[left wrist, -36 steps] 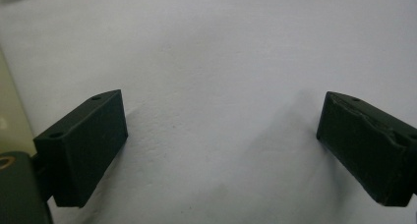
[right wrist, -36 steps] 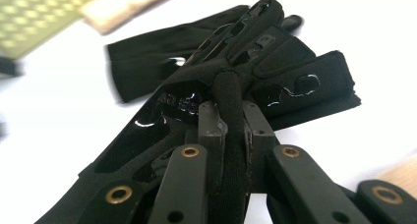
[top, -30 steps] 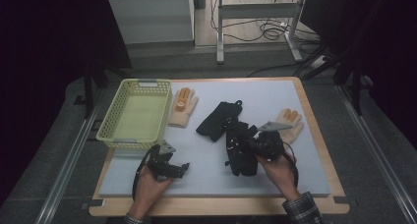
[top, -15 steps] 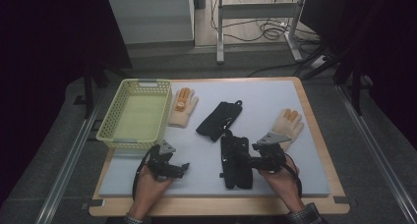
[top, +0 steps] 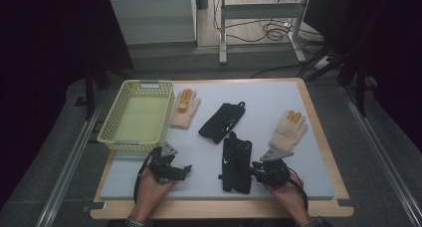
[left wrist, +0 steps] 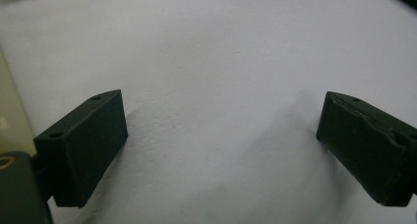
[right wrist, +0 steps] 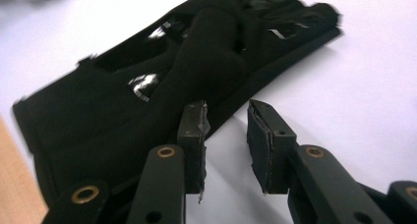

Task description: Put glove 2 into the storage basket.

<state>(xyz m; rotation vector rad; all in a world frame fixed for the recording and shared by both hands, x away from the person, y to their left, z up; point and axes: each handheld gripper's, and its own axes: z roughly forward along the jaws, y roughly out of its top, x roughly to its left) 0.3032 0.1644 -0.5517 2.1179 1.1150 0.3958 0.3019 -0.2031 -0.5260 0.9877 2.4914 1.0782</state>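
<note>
white mat: r hand-held gripper just narrowing, empty, beside black glove; l hand-held gripper wide apart.

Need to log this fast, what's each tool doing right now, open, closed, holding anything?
Left tool: open wide, nothing between its jaws.
Right tool: jaws just closing, small gap, beside the black glove, not gripping it.
</note>
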